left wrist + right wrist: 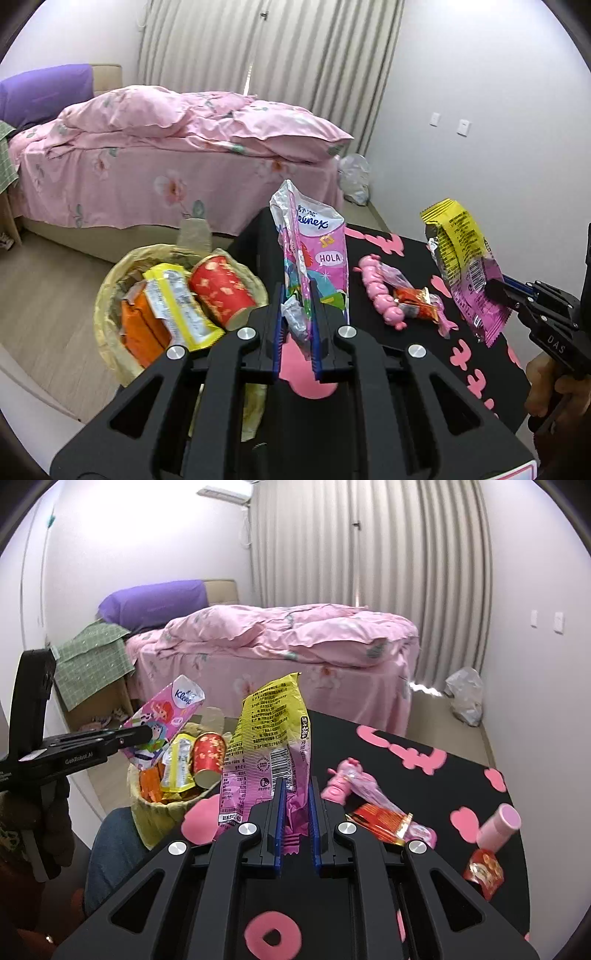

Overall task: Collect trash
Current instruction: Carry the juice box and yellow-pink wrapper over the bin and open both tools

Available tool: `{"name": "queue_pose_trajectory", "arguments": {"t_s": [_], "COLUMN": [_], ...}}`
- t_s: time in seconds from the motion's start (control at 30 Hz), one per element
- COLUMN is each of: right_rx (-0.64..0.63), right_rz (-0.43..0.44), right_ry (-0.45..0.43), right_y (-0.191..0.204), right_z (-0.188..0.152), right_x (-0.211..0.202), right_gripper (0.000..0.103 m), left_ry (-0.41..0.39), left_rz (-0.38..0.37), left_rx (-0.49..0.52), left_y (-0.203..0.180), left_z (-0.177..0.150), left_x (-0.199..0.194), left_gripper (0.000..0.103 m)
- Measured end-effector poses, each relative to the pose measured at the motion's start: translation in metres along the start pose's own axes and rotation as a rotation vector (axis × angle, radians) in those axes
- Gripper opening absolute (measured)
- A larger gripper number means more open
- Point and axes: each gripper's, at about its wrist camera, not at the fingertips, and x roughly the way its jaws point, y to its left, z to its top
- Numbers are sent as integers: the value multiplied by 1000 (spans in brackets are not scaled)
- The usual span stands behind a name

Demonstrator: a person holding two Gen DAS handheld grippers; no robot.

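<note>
My left gripper [298, 295] is shut on a pink Kleenex tissue packet [317, 243], held upright above the table's left edge, beside the bin. The right wrist view shows the same packet [166, 716] over the bin in the left gripper [146, 734]. My right gripper [297, 790] is shut on the lower end of a yellow and pink snack wrapper [269, 738], lifted off the black table [443, 775]. From the left wrist view, that wrapper [461, 258] hangs at the right. The bag-lined bin [107, 295] holds a red cup [221, 288] and yellow and orange packets.
On the table lie a pink caterpillar toy [343, 782], a red wrapper [380, 819], a pink bottle [498, 827] and a small red packet [484, 871]. A pink bed [166, 155] stands behind, a white plastic bag [354, 177] on the floor. A person's knee [110, 849] is beside the bin.
</note>
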Motion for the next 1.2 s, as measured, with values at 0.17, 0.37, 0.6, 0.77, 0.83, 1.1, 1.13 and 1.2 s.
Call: {"name": "queue_pose_trajectory", "arguments": {"t_s": [0.17, 0.37, 0.6, 0.77, 0.83, 1.1, 1.13, 1.2], "right_rx": [-37, -64, -90, -107, -129, -222, -232, -255], "right_rz": [25, 46, 110, 182, 201, 296, 300, 305], "right_ry": [10, 27, 77, 158, 191, 399, 421, 460], "right_y": [16, 27, 41, 62, 71, 115, 119, 128], "right_z": [6, 9, 21, 35, 40, 38, 36, 33], "right_x": [11, 23, 59, 122, 149, 262, 272, 290], "right_gripper": [12, 12, 12, 12, 12, 12, 12, 12], "left_ry": [-10, -30, -22, 3, 16, 134, 144, 162], "left_rz": [22, 84, 179, 217, 236, 278, 282, 287], "left_rx": [-13, -70, -190, -226, -234, -250, -254, -270], "left_y": [15, 43, 89, 106, 111, 132, 134, 140], "left_z": [0, 5, 2, -10, -16, -37, -39, -45], "left_x": [-4, -6, 5, 19, 28, 81, 86, 94], "left_gripper": [11, 11, 11, 11, 11, 11, 11, 11]}}
